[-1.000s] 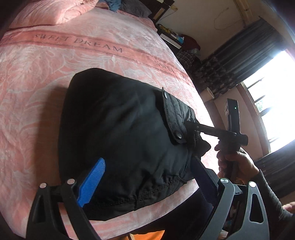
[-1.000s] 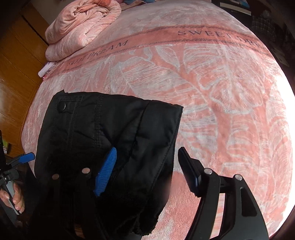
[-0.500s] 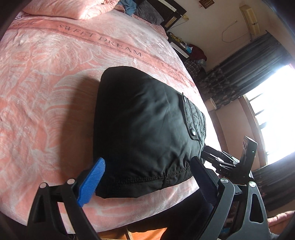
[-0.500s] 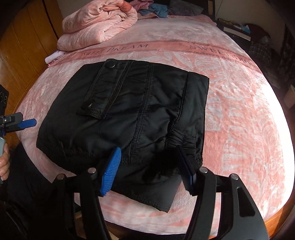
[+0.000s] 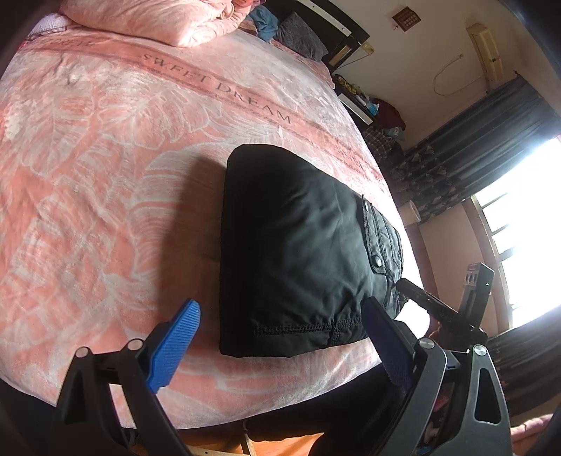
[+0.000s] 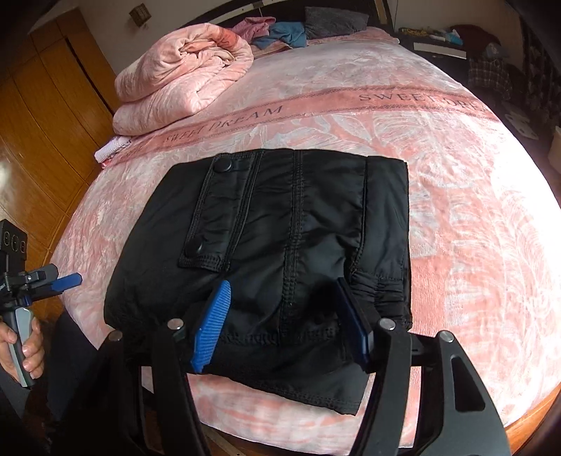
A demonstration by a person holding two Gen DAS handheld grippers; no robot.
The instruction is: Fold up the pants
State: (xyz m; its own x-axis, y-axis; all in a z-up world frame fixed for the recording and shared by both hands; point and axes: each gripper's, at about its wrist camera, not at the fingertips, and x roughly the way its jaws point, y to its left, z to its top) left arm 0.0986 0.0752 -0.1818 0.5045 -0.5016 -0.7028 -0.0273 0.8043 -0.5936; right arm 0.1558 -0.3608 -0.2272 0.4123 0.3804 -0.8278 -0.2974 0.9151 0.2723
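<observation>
The black pants [image 6: 280, 245] lie folded into a compact rectangle near the front edge of the pink bed [image 6: 455, 210]; a snap pocket flap faces up. In the left wrist view the pants [image 5: 298, 245] sit ahead and right of my left gripper [image 5: 280, 336], which is open and empty, clear of the cloth. My right gripper [image 6: 284, 322] is open and empty, hovering over the near hem of the pants. The left gripper also shows at the left edge of the right wrist view [image 6: 63, 280], and the right gripper in the left wrist view [image 5: 413, 291].
A rolled pink quilt [image 6: 182, 73] and loose clothes [image 6: 280, 31] lie at the head of the bed. A wooden wardrobe [image 6: 42, 140] stands to the left. A bright window [image 5: 526, 228] with dark curtains is to the right. The bed's front edge [image 5: 245, 414] is just below the grippers.
Both grippers have let go of the pants and drawn back toward the bed's front edge. The pants now lie flat and folded on the bed.
</observation>
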